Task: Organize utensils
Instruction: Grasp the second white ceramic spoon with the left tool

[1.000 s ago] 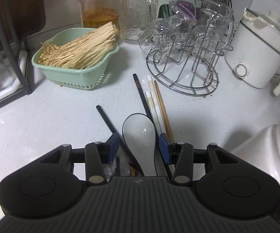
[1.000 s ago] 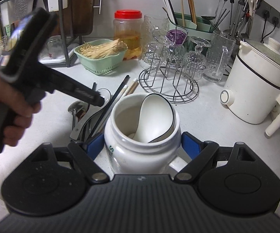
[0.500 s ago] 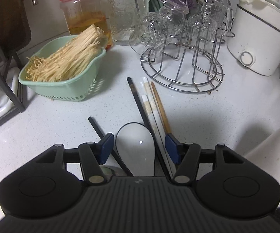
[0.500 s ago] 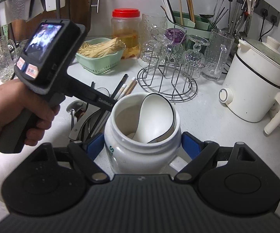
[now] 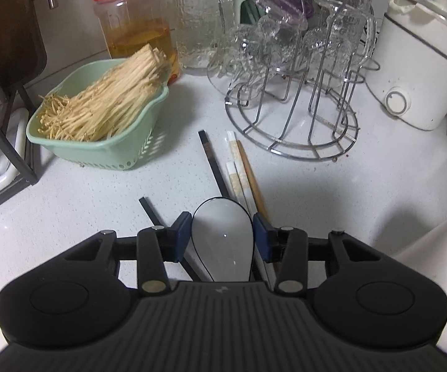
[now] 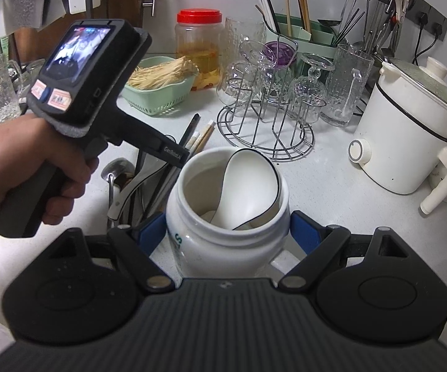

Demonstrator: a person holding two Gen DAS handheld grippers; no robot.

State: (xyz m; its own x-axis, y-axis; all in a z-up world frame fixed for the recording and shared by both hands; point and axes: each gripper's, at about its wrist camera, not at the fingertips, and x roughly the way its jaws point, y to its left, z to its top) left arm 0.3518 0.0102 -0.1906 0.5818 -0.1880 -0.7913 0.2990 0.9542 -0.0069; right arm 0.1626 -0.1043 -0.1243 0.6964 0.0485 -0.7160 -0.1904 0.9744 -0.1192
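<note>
A white ceramic spoon [image 5: 221, 241] with a dark rim lies on the counter over black chopsticks [image 5: 212, 161] and pale chopsticks [image 5: 245, 167]. My left gripper [image 5: 221, 235] is closing on the spoon's bowl, its blue pads against both sides. My right gripper [image 6: 225, 232] is shut on a white jar [image 6: 223, 248], which stands upright with another white spoon [image 6: 251, 186] in it. In the right wrist view a hand [image 6: 37, 167] holds the left gripper's handle, above a metal spoon [image 6: 114, 167] and more cutlery. The jar's side [image 5: 440, 263] shows at the right edge of the left wrist view.
A green basket [image 5: 99, 148] of enoki mushrooms stands back left beside a red-lidded jar [image 5: 133, 21]. A wire rack of glasses [image 5: 291, 124] is behind the chopsticks. A white cooker [image 5: 418, 71] is far right, and a green utensil caddy [image 6: 304, 34] stands by the wall.
The left gripper's jaws widened, then narrowed onto the spoon's bowl. In the right wrist view the left gripper has tilted up into fuller sight. The right gripper and jar have stayed put.
</note>
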